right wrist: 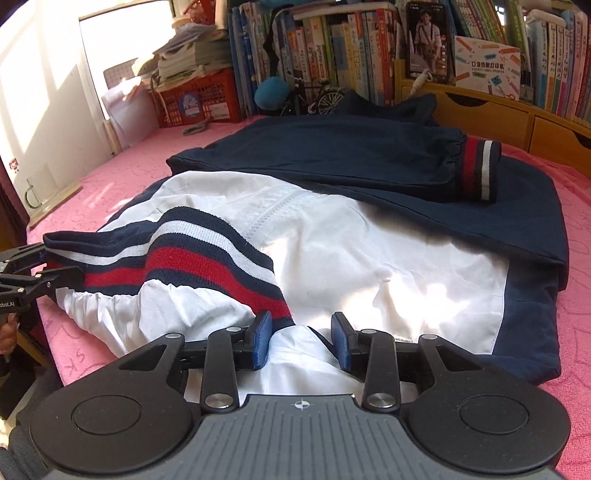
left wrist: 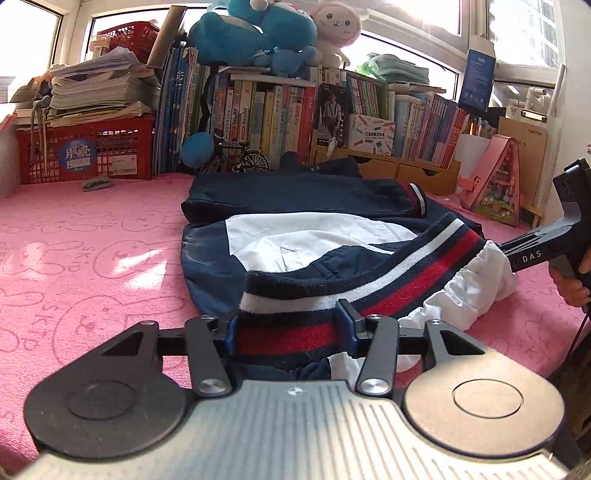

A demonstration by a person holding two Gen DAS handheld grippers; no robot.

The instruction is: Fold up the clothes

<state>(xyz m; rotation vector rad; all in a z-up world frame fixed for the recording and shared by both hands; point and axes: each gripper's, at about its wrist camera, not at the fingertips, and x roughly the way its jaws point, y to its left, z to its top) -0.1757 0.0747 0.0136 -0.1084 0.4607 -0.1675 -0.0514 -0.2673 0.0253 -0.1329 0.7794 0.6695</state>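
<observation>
At the bottom centre of the left wrist view, the left gripper (left wrist: pixel 290 332) is clenching the jacket's striped hem band (left wrist: pixel 354 291). Only the right wrist view is showing the right gripper (right wrist: pixel 300 341) gaping over white fabric. The jacket (right wrist: pixel 369 236) is lying across the pink bedspread (left wrist: pixel 85 258), its far collar hard to make out before the bookshelf (left wrist: pixel 280 110).

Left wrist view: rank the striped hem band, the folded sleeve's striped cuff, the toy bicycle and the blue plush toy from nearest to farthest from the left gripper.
1. Striped hem band: between the left gripper's fingers.
2. Striped cuff: mid-bed, right of centre, on the navy sleeve.
3. Toy bicycle: at the bed's far edge, before the books.
4. Blue plush toy: top of the bookshelf, by the window.
</observation>
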